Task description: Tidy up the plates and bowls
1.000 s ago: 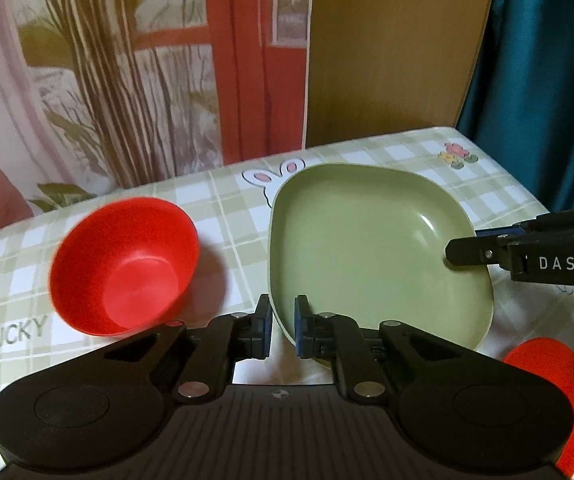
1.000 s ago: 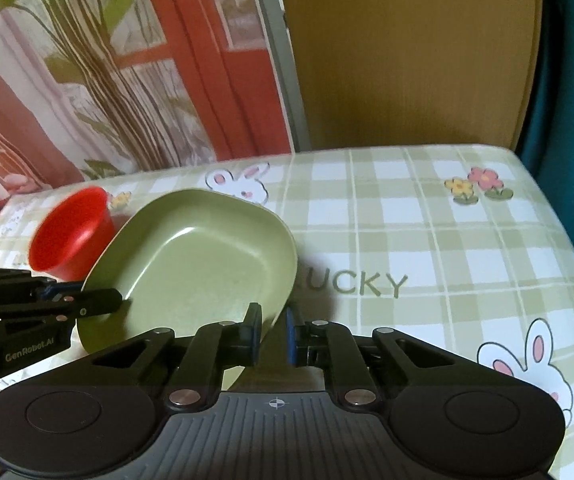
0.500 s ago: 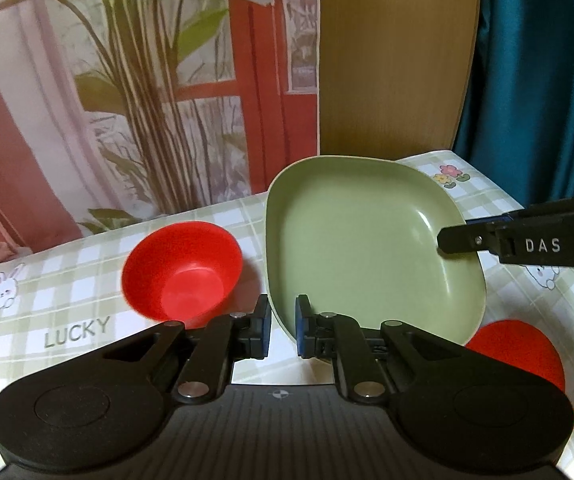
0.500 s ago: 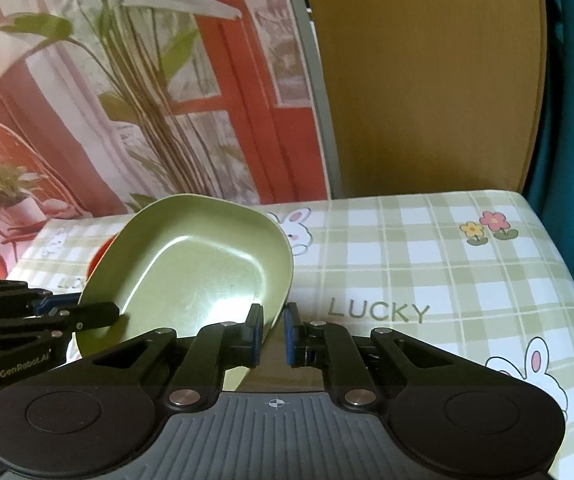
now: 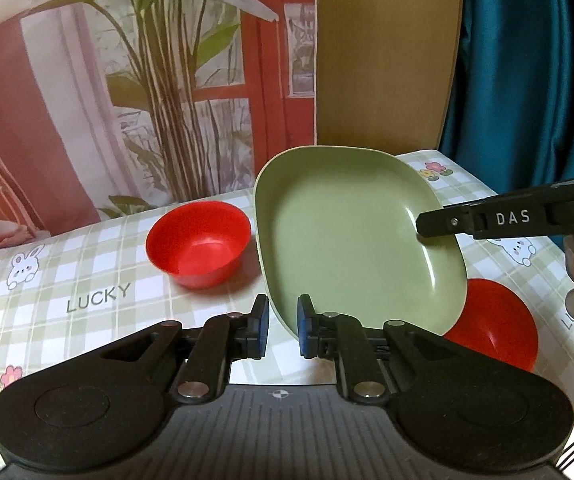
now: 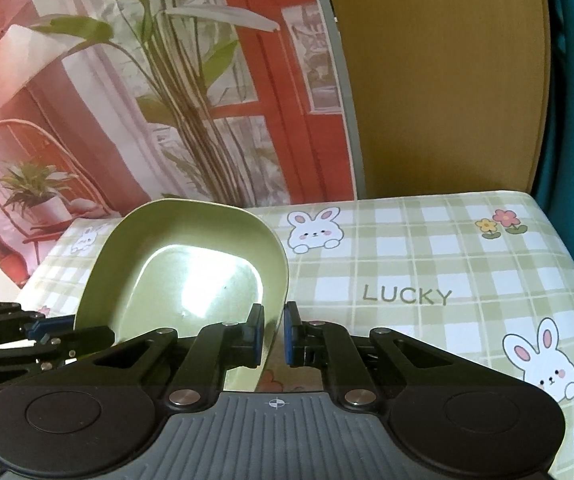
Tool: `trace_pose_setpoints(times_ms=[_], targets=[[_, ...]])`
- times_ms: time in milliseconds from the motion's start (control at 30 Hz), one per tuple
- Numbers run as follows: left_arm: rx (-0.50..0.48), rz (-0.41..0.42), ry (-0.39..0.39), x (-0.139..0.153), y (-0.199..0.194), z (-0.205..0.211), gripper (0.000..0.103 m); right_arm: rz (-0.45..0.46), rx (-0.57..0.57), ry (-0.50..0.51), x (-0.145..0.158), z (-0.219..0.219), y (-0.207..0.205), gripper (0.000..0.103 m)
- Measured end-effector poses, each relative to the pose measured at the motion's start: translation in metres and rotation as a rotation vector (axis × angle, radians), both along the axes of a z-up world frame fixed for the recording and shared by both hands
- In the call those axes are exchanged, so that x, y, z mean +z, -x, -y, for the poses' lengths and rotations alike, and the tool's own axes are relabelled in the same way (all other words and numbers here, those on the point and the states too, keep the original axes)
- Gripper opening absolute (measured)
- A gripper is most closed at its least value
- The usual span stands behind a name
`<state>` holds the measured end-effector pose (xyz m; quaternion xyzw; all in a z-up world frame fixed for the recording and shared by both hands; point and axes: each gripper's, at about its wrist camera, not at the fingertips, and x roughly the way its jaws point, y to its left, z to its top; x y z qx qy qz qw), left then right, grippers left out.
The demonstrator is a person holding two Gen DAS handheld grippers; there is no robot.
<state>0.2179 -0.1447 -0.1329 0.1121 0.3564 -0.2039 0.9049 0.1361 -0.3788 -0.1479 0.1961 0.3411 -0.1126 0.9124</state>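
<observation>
Left wrist view: left gripper (image 5: 282,330) and right gripper (image 6: 274,334) both have fingers clamped on the green plate's (image 5: 351,236) rim, above the bench (image 5: 87,276); two red bowls (image 5: 199,248) below.

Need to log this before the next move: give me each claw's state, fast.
Left claw: closed on the near rim of the green plate.
Right claw: closed on the same plate's opposite rim.
</observation>
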Motion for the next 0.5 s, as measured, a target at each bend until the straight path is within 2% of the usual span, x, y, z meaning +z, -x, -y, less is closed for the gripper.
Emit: trace_pose_setpoints(times_ms=[500], targets=[[0.020, 0.001, 0.024, 0.004, 0.043, -0.024, 0.017, -0.016, 0.034, 0.022, 0.009, -0.040, 0.013, 0.009]])
